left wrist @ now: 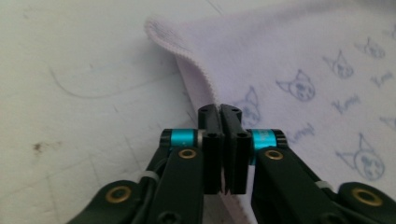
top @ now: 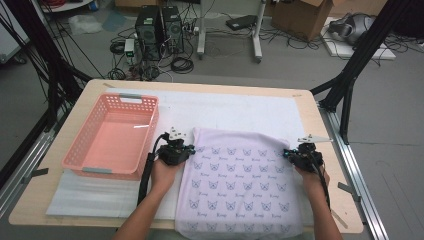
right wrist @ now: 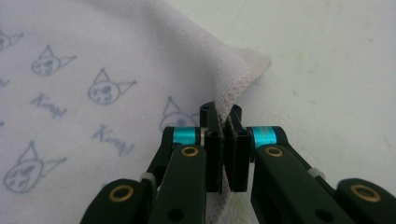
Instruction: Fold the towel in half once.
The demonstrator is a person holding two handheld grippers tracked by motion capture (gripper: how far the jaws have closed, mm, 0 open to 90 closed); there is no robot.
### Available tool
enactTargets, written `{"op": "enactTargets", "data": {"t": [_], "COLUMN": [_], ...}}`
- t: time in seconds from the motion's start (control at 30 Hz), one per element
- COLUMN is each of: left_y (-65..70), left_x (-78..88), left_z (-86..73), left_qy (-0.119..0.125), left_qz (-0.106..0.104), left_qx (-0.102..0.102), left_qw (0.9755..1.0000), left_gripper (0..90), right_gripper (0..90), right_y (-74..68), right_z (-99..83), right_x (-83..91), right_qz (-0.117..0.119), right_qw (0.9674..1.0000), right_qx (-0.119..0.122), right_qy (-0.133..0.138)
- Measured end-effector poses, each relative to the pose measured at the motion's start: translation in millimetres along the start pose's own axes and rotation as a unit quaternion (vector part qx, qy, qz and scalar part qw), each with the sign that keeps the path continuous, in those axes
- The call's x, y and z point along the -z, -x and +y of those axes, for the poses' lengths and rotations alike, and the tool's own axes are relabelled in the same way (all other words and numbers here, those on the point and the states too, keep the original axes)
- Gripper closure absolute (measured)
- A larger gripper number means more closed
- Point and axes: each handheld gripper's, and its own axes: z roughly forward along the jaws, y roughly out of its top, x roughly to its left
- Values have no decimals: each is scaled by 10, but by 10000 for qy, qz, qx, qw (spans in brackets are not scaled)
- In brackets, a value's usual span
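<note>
Left gripper [left wrist: 223, 109]: jaws clamped on towel [top: 240, 185] hem, just below its far-left corner.
Right gripper [right wrist: 223, 112]: jaws clamped on opposite hem, near far-right corner.
Towel: flat between both grippers.
Done: both edges gripped.
Left: lifting, folding; basket [top: 145, 127] beyond left gripper.

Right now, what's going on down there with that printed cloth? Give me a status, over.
Left gripper shut on cloth edge, far left corner. Right gripper shut on its far right edge. Cloth flat on table. Basket off to the left, nothing in the way.
</note>
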Motion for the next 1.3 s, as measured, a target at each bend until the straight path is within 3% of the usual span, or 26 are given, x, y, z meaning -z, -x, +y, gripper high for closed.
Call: {"op": "enactTargets", "data": {"t": [0.1,0.17,0.2,0.27,0.33,0.43,0.5,0.57,0.7,0.8,0.9,1.13,1.3], "left_y": [-74,-84,-88,-120,-153,-142,-143,-131,-86,-48,-12,45,116], "left_x": [51,51,48,24,28,101,171,245,356,430,500,640,741], "left_z": [126,211,246,329,361,345,319,279,137,23,-77,-241,-331], "left_qy": [228,294,417,402,506,558,589,612,620,653,644,639,594], "left_qz": [9,55,93,169,134,-1,-146,-217,-412,-552,-695,-1020,-1068], "left_qx": [170,108,115,161,377,298,319,314,346,387,447,503,400], "left_qw": [9996,9995,9990,9989,9979,9980,9976,9974,9966,9956,9945,9915,9917], "left_gripper": [879,881,881,882,881,881,880,880,880,879,879,879,878], "right_gripper": [881,881,881,881,880,879,879,878,877,874,873,872,871], "right_y": [66,105,116,153,180,129,93,62,-44,-110,-164,-176,-185], "right_z": [25,59,87,179,245,274,249,208,111,24,-75,-296,-436], "right_x": [28,32,39,78,113,166,204,260,375,476,539,727,847], "right_qz": [-46,-128,-182,-247,-158,-72,20,283,475,643,642,624,680], "right_qw": [9995,9993,9991,9976,9961,9968,9969,9960,9952,9939,9943,9937,9938], "right_qx": [-190,-235,-234,-369,-522,-371,-267,-311,-104,-77,3,-83,-138], "right_qy": [234,251,314,540,689,706,735,791,848,890,851,924,871]}}
